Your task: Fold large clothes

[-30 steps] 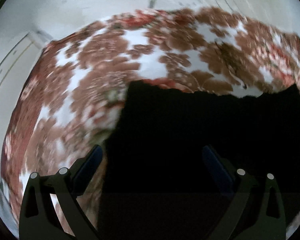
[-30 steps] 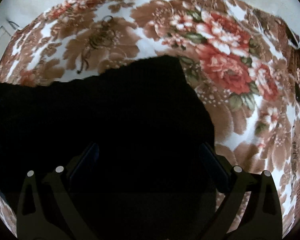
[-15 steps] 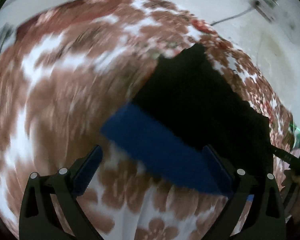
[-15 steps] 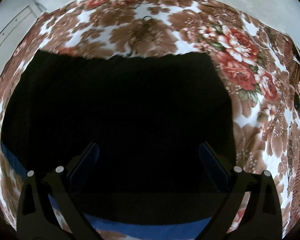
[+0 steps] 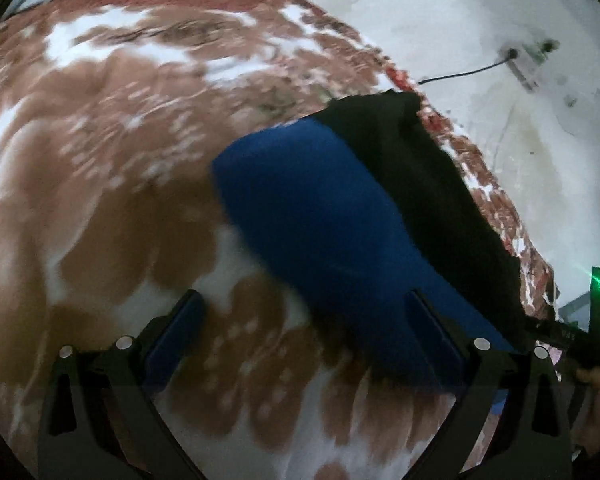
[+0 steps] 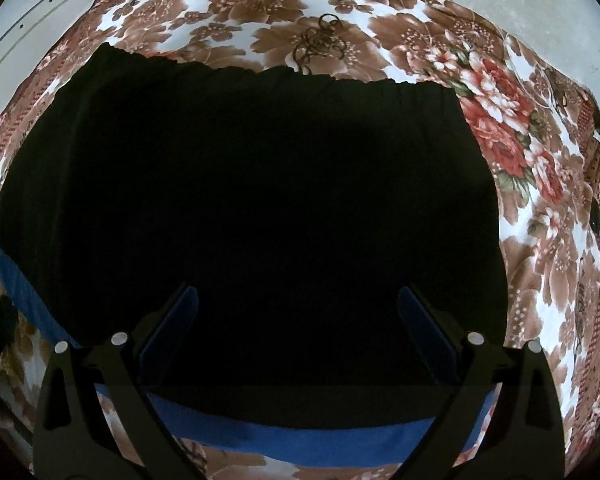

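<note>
One piece of clothing: a black cloth point(image 6: 252, 200) w/ a blue part point(image 5: 320, 224) under it. It lies flat on a flowery bed cover point(image 6: 540, 264), brown, red & white. Top edge of the black is wavy. Blue sticks out as a strip along the near edge & left side in the right view. In the left view (blurry) the blue looks puffed up beside the black.

Two grippers. Left gripper point(image 5: 304, 328) is spread wide, nothing in it, over the cover just by the blue. Right gripper point(image 6: 298, 320) is spread wide too, over the black, nothing pinched.

One dark cord point(image 5: 464, 73) on the pale floor point(image 5: 480, 12).
</note>
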Demonstrator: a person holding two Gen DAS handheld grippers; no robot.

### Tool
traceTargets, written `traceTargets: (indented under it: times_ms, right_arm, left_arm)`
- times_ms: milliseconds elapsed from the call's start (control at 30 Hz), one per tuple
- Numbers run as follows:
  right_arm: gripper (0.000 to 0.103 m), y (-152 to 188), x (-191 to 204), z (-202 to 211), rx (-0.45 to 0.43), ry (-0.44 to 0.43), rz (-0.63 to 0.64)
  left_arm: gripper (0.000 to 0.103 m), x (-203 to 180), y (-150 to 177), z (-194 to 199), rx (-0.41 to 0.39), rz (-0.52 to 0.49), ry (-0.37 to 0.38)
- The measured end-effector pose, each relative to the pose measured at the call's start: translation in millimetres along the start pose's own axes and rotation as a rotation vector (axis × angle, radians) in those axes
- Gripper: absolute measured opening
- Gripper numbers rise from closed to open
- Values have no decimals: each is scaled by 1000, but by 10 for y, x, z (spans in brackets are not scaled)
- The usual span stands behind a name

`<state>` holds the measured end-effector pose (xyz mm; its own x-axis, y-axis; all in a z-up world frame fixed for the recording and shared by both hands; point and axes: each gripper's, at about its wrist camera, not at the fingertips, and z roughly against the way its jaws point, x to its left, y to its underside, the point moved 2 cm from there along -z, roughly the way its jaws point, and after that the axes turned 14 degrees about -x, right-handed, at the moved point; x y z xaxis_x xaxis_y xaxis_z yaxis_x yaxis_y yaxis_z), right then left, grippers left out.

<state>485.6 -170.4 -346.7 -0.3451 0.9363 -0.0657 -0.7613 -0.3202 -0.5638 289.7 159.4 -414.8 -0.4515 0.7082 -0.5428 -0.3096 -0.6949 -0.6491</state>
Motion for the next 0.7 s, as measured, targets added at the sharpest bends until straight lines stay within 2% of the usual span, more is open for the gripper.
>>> traceTargets:
  times_ms: [133, 300, 400, 467, 533, 567, 633, 700]
  right_arm:
    - [98, 18, -13, -15, 6, 0, -22]
    - [98, 52, -9, -47, 11, 9, -41]
    - [98, 73, -4, -85, 11, 21, -63]
    - [98, 83, 5, -106, 13, 36, -75]
    - [98, 84, 15, -114, 11, 49, -86]
    - [98, 86, 21, -119, 11, 55, -87]
    - [98, 90, 36, -139, 13, 68, -85]
    - [98, 90, 51, -154, 11, 80, -89]
  left_arm:
    - [98, -102, -160, -235, -28, 12, 52]
    - [97, -187, -311, -497, -39, 86, 136]
    - [97, -403, -349, -566, -33, 40, 186]
    - [97, -493, -406, -544, -49, 40, 206]
    - [95, -448, -439, -551, -54, 88, 189]
    - [91, -398, -442, -571, -47, 126, 174]
    - [51, -349, -424, -634, -14, 113, 119]
    - [39, -311, -392, -669, 9, 119, 131]
